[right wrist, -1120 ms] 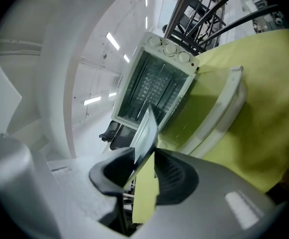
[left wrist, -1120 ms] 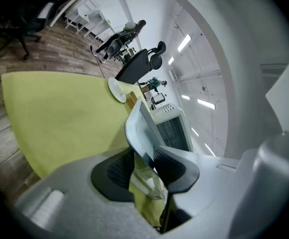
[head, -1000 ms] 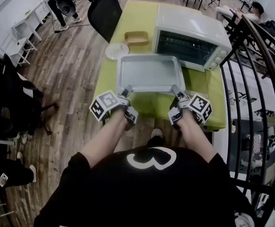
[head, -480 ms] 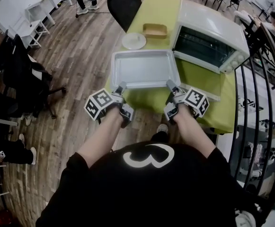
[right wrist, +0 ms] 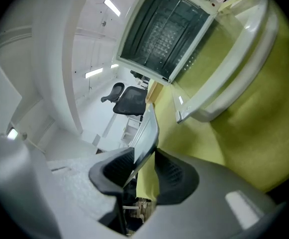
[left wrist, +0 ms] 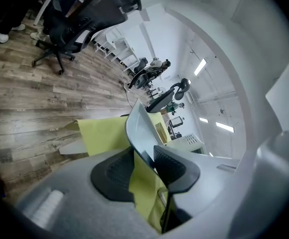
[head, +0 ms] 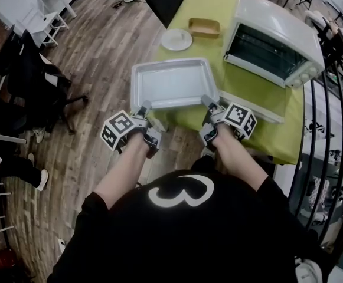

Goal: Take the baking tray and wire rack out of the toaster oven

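The tray [head: 170,82] is out of the toaster oven [head: 277,37] and hangs between the two tongs. The left tongs [head: 144,107] are clamped on the near rim at one corner and the right tongs [head: 209,102] on the same rim at the other. In the left gripper view the left tongs [left wrist: 144,164] have the thin tray [left wrist: 140,128] edge pinched between the pads. In the right gripper view the right tongs [right wrist: 143,167] grip the tray [right wrist: 148,128] edge the same way.

A second ago the tray sat straight ahead of both tongs, just in front of the oven's mouth. Now the oven lies ahead and off to the right of the right tongs, well apart from the tray, with its door [head: 264,112] still dropped open. The tray has swung over the bench [head: 260,131] edge, so wooden floor [head: 94,69] shows below and beside the left tongs. A white plate [head: 176,39] and a small brown dish [head: 204,27] lie beyond the tray's far rim.

So the first half of the job looks nearly done, and the tray only needs setting down. I see no wire rack outside the oven. The right gripper view looks into the oven [right wrist: 159,29] and hints at bars inside, so the rack probably still has to come out.
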A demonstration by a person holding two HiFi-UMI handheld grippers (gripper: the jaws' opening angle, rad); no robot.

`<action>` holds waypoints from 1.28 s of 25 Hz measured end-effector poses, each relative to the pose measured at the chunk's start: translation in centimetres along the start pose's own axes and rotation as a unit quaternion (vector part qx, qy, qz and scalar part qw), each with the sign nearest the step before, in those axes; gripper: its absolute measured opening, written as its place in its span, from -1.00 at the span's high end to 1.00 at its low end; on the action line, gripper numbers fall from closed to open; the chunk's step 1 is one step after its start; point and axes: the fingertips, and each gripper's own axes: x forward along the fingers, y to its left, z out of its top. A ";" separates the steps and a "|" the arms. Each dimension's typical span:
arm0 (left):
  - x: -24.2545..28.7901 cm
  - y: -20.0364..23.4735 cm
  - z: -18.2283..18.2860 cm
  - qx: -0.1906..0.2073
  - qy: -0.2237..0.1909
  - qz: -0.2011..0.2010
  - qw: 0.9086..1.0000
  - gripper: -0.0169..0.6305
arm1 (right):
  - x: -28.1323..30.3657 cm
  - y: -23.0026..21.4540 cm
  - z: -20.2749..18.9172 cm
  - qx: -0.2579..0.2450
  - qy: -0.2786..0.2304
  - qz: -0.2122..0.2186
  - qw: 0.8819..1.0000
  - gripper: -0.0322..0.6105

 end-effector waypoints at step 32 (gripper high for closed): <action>4.4 6.4 -1.3 0.014 0.090 0.077 0.993 0.53 | 4.7 -5.6 -2.6 -0.047 0.121 -0.085 0.988 0.37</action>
